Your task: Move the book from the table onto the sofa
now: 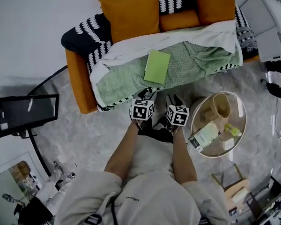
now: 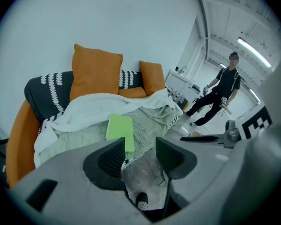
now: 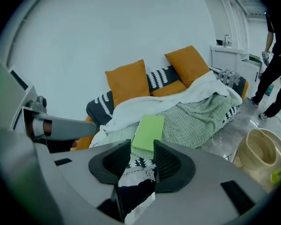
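While I look down through the head camera, the sofa (image 1: 79,86) fills the top of the view, orange at its arm, with a black-and-white patterned throw (image 1: 86,32) over its back. A white blanket (image 1: 131,46) is draped along the rear of the seat, and a green knitted blanket (image 1: 196,62) covers the seat in front of it and hangs over the front edge. Two big orange cushions (image 1: 129,13) lean against the backrest, with a smaller orange one (image 1: 179,20) lying between them. To my right, on the marbled floor (image 1: 84,135), stands a round glass table (image 1: 242,110) carrying a beige jug-like vessel (image 1: 221,107) and some small items I cannot identify. The book (image 1: 157,66), a flat light-green one, is already on the sofa: it lies closed on the green blanket, near the middle of the seat and touching the white blanket's edge. Both tools hang side by side just in front of the sofa's edge, well clear of the book. My left gripper (image 2: 138,156) is released, its jaws apart with only floor and blanket hem showing in the gap. My right gripper (image 3: 142,161) is likewise spread and empty, the book visible beyond its tips.
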`<state>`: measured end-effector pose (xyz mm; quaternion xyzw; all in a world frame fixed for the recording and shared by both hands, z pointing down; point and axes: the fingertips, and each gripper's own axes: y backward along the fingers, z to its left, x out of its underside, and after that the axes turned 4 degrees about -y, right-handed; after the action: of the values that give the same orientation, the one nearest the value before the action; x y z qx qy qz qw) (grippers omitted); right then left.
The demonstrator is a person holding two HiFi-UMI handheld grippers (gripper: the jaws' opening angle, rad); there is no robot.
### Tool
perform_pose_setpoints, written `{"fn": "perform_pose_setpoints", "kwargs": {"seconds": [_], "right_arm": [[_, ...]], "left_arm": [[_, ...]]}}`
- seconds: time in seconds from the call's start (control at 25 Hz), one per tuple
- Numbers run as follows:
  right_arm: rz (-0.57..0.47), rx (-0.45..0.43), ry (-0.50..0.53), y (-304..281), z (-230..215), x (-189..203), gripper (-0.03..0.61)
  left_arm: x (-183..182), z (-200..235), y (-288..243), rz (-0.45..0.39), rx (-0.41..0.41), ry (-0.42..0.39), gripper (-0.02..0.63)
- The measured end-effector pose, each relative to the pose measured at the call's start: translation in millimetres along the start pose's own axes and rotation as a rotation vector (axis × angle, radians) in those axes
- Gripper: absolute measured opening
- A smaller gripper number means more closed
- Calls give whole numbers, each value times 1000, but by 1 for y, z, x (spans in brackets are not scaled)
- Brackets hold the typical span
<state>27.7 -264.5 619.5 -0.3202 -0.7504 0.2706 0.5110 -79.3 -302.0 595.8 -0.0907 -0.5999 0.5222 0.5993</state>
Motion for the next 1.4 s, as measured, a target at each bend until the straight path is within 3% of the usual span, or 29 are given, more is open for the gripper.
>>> {"fn": "perform_pose_setpoints", "kwargs": {"seconds": [0.32, 0.52, 0.72, 0.92, 1.08, 1.4], "right_arm": [[-62, -28, 123, 64, 11, 13, 121], [-134, -45, 133, 92, 12, 0, 95], [-196, -96, 150, 119, 20, -12, 63], [-220, -132, 85, 134, 16, -5, 18], [-235, -185, 99, 142, 28, 4, 8], [-210, -192, 139, 140, 43, 28, 8]], "left_arm": [[22, -46, 55, -48, -8, -19, 198], [11, -49, 86, -111, -46, -48, 175], [7, -42, 111, -154, -103, -50, 113], [12, -46, 118, -183, -120, -49, 16], [19, -48, 127, -225, -129, -49, 11], [40, -37, 137, -220, -144, -19, 11]]}}
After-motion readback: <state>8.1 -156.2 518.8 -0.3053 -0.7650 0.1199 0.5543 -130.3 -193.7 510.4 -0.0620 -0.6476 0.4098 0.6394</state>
